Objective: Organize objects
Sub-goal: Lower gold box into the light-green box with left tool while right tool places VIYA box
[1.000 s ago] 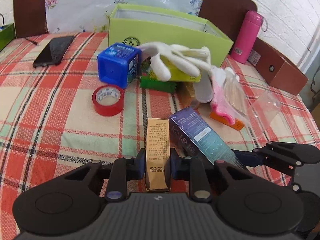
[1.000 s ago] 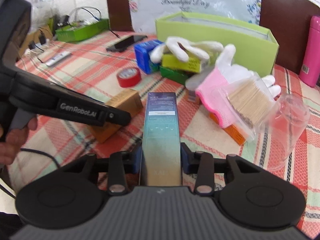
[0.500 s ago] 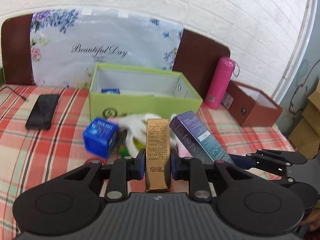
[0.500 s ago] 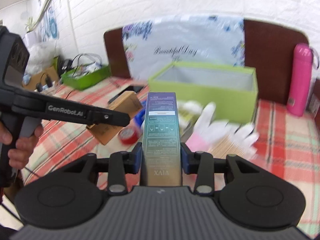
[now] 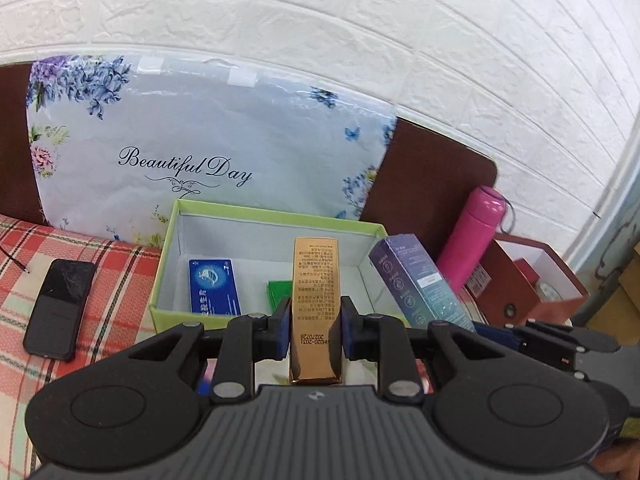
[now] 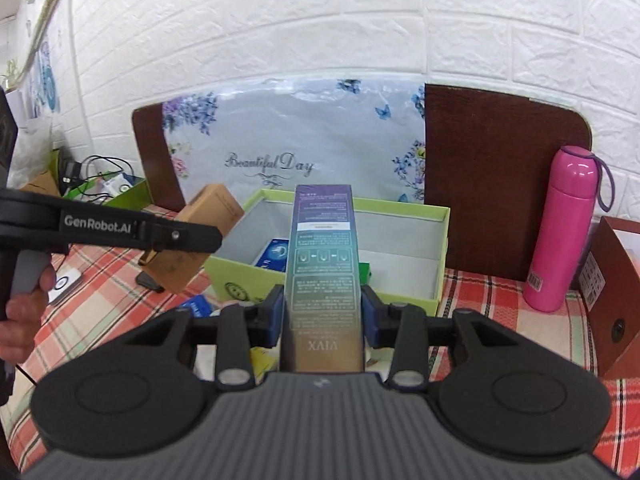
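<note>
A white brick-pattern wall (image 5: 400, 40) backs the scene, and against it leans a floral plastic bag (image 5: 208, 148) printed "Beautiful Day" in script. In front of it, on the red plaid tablecloth (image 5: 112, 280), stands the open lime-green box (image 5: 176, 272), holding a blue card pack (image 5: 214, 286) with white characters and a small green packet (image 5: 279, 292). A pink flask (image 6: 560, 232) with a barcode sticker stands right of the box, next to a brown box (image 5: 516, 280). A black phone (image 5: 58, 308) lies left of the box.

The left gripper (image 5: 315, 328) pinches a gold carton (image 5: 316, 304) between its blue pads; fine print covers the carton, ending in a date code, "2027", near its lower end. It is held in the air in front of the green box. The right gripper (image 6: 322, 316) clamps a purple-to-teal carton (image 6: 322, 272) reading "VIIXA" or similar near its base, also raised before the box. In the right wrist view, the left tool's arm reads "GenRobot.AI", gripped by a hand (image 6: 24, 312).
</note>
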`<state>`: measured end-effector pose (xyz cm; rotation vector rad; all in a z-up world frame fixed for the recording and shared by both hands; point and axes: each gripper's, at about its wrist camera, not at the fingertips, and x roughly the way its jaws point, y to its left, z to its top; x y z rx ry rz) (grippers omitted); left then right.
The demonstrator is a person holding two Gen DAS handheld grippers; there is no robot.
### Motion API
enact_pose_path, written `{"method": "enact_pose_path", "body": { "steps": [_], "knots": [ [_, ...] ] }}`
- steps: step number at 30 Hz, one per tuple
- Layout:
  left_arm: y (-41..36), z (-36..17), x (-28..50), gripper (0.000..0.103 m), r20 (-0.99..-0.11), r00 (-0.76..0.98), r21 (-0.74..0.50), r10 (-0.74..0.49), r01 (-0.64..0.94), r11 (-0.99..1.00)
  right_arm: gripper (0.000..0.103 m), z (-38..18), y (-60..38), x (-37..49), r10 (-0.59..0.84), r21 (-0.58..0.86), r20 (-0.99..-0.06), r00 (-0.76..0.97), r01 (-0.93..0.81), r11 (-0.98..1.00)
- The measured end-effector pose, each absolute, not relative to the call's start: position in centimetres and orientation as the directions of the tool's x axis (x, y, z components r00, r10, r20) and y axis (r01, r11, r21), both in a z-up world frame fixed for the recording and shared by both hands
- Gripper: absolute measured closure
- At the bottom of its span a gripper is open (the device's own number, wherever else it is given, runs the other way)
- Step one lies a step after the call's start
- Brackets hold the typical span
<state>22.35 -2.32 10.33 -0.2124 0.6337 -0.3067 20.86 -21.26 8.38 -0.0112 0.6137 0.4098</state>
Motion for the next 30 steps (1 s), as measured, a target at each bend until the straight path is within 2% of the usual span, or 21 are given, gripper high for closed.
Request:
{"method": "enact_pose_path", "body": {
  "steps": [11, 27, 28, 29, 30],
  "knots": [
    [-3.1, 7.4, 31.5, 0.078, -0.631, 0.722, -0.289, -0.285, 0.122, 0.95, 0.065, 6.1, -20.7, 30.8, 0.292, 0.102, -0.597, 0.747, -0.29, 0.952],
    [-3.8, 2.9, 35.7, 0.078, -0.699, 0.665, -0.275, -0.262, 0.088, 0.957, 0.065, 1.7, -20.4, 34.8, 0.24, 0.053, -0.68, 0.693, -0.28, 0.959],
    [-3.8, 2.8, 35.8, 0.071, -0.692, 0.673, -0.274, -0.262, 0.091, 0.957, 0.065, 1.5, -20.2, 35.1, 0.233, 0.045, -0.694, 0.681, -0.283, 0.958],
    [-3.8, 2.9, 35.8, 0.06, -0.689, 0.674, -0.275, -0.268, 0.099, 0.956, 0.056, 1.3, -20.1, 35.2, 0.232, 0.043, -0.707, 0.669, -0.286, 0.957],
    [-3.7, 2.9, 35.8, 0.036, -0.689, 0.672, -0.278, -0.272, 0.101, 0.955, 0.049, 1.3, -20.0, 35.2, 0.242, 0.048, -0.708, 0.664, -0.297, 0.954]
  ]
}}
